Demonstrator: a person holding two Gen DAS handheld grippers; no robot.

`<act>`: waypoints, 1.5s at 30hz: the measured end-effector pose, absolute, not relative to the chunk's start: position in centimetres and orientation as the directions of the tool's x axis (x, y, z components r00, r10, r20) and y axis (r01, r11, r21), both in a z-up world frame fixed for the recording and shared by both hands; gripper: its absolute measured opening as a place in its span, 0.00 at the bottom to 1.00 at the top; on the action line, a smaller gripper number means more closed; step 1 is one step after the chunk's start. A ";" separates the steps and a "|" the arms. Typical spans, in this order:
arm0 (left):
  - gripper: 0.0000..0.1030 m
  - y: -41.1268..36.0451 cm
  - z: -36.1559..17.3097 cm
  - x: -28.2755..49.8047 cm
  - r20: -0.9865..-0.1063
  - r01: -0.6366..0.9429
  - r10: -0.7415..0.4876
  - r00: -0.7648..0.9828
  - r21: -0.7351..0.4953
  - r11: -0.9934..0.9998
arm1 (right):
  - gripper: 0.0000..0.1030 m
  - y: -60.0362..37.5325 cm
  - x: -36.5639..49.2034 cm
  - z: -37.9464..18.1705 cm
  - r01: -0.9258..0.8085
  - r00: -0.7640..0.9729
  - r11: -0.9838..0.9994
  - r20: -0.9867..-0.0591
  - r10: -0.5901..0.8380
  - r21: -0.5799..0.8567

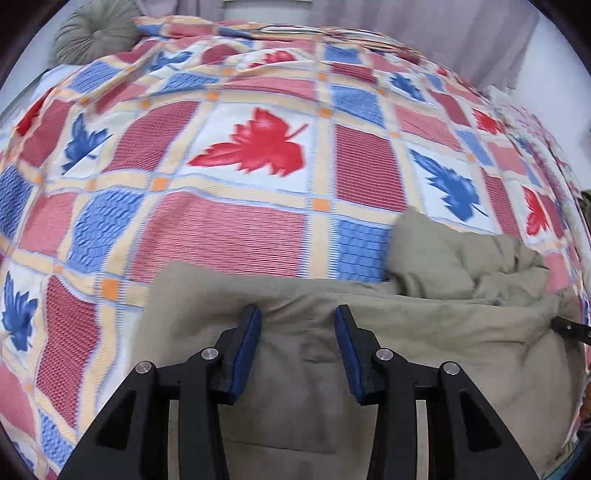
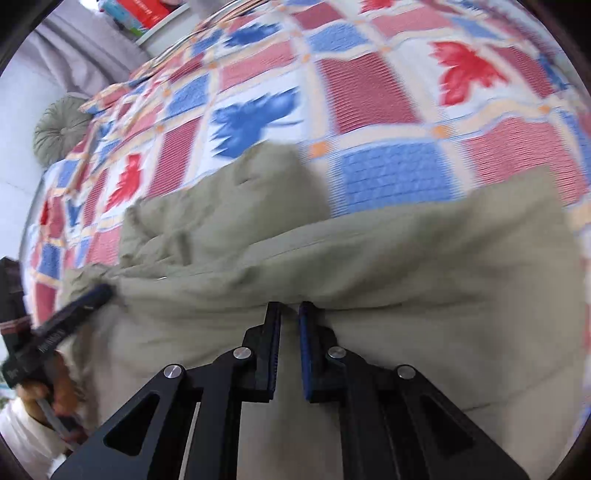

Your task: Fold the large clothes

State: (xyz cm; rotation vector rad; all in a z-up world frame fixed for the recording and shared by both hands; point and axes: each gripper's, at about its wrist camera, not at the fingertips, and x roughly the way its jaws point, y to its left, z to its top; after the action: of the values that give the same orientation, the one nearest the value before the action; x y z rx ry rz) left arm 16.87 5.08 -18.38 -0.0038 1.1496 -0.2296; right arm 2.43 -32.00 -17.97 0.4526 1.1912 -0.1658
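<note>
A soft, matte khaki garment (image 1: 295, 354) lies crumpled on a bed, its far part bunched in thick folds. The left gripper (image 1: 297, 314) has its jaws partly open, blue pads astride a puckered ridge of the cloth; whether they press it is unclear. The right gripper (image 2: 290, 308) has its jaws nearly shut, pinching a fold. Beneath is a patchwork bedspread (image 1: 236, 229) of ribbed red and blue squares and maple leaves. Lettering on the gripper is blurred, unreadable. A round pleated cushion (image 1: 92, 35) is cut off at the edge.

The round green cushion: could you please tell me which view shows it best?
The left wrist view: the round green cushion is larger there, its pleats and centre button clear. The right wrist view shows it smaller, near the left edge.
</note>
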 end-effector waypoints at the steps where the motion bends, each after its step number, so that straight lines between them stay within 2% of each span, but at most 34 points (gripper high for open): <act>1: 0.42 6.5 -19.0 17.2 -0.913 0.146 -0.170 0.372 -0.123 0.982 | 0.09 -33.6 1.9 -17.7 0.390 0.361 0.893 -0.929 0.075 0.224; 5: 0.42 7.6 -21.8 18.1 -0.929 0.118 -0.148 0.338 -0.114 0.986 | 0.09 -38.0 0.5 -18.6 0.477 0.341 0.844 -0.937 0.081 0.246; 11: 0.43 6.0 -24.3 20.0 -0.936 0.105 -0.105 0.335 -0.074 0.992 | 0.08 -39.7 2.1 -21.9 0.539 0.338 0.801 -0.938 0.077 0.260; 18: 0.43 6.2 -22.8 19.6 -0.944 0.087 -0.085 0.318 -0.060 0.994 | 0.09 -40.1 3.0 -22.3 0.563 0.337 0.781 -0.938 0.081 0.270; 19: 0.44 6.4 -22.2 19.3 -0.944 0.085 -0.079 0.320 -0.055 0.995 | 0.13 -40.0 2.9 -21.9 0.563 0.341 0.779 -0.936 0.086 0.276; 21: 0.53 6.6 -21.1 18.6 -0.943 0.091 -0.064 0.327 -0.037 0.995 | 0.16 -39.7 2.5 -20.9 0.560 0.338 0.785 -0.938 0.076 0.266; 22: 0.63 6.7 -20.5 18.1 -0.941 0.094 -0.058 0.333 -0.029 0.995 | 0.24 -39.5 2.2 -20.3 0.556 0.340 0.788 -0.937 0.074 0.264; 23: 0.69 6.8 -19.9 17.6 -0.939 0.096 -0.052 0.341 -0.021 0.995 | 0.30 -39.3 1.9 -19.8 0.554 0.345 0.789 -0.936 0.073 0.265; 24: 0.70 7.0 -19.3 17.2 -0.938 0.097 -0.050 0.344 -0.017 0.995 | 0.41 -38.9 1.5 -19.2 0.552 0.354 0.789 -0.932 0.071 0.270; 25: 0.71 7.2 -18.8 16.7 -0.938 0.098 -0.052 0.342 -0.019 0.995 | 0.48 -38.6 1.1 -18.6 0.550 0.363 0.790 -0.929 0.067 0.272; 28: 0.71 8.0 -17.6 15.1 -0.942 0.096 -0.058 0.331 -0.027 0.995 | 0.50 -37.2 -0.1 -17.0 0.542 0.369 0.799 -0.928 0.053 0.261; 29: 0.85 8.2 -17.3 14.5 -0.943 0.097 -0.056 0.328 -0.026 0.995 | 0.50 -36.8 -0.6 -16.6 0.540 0.372 0.798 -0.926 0.058 0.267; 30: 0.95 8.4 -16.9 13.8 -0.944 0.097 -0.057 0.325 -0.027 0.995 | 0.50 -36.4 -1.0 -16.2 0.540 0.374 0.796 -0.925 0.063 0.272; 31: 1.00 8.6 -16.6 13.2 -0.942 0.095 -0.055 0.331 -0.025 0.995 | 0.51 -36.0 -1.5 -15.9 0.541 0.375 0.794 -0.924 0.067 0.277; 43: 1.00 9.1 -15.4 8.0 -0.962 0.140 -0.068 0.263 -0.031 0.990 | 0.55 -30.5 -6.7 -14.4 0.526 0.339 0.790 -0.930 0.144 0.314; 44: 1.00 9.2 -15.3 7.8 -0.964 0.136 -0.080 0.253 -0.047 0.990 | 0.56 -30.0 -7.0 -14.4 0.524 0.338 0.789 -0.929 0.152 0.320; 45: 1.00 9.3 -15.3 7.5 -0.965 0.131 -0.095 0.243 -0.065 0.989 | 0.62 -29.4 -7.2 -14.3 0.521 0.337 0.790 -0.928 0.158 0.324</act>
State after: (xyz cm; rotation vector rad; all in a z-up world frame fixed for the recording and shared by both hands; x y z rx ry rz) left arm 7.55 9.31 -15.32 0.0311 1.3168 -0.1543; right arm -7.17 -29.43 -14.28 0.6562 1.2262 -0.2594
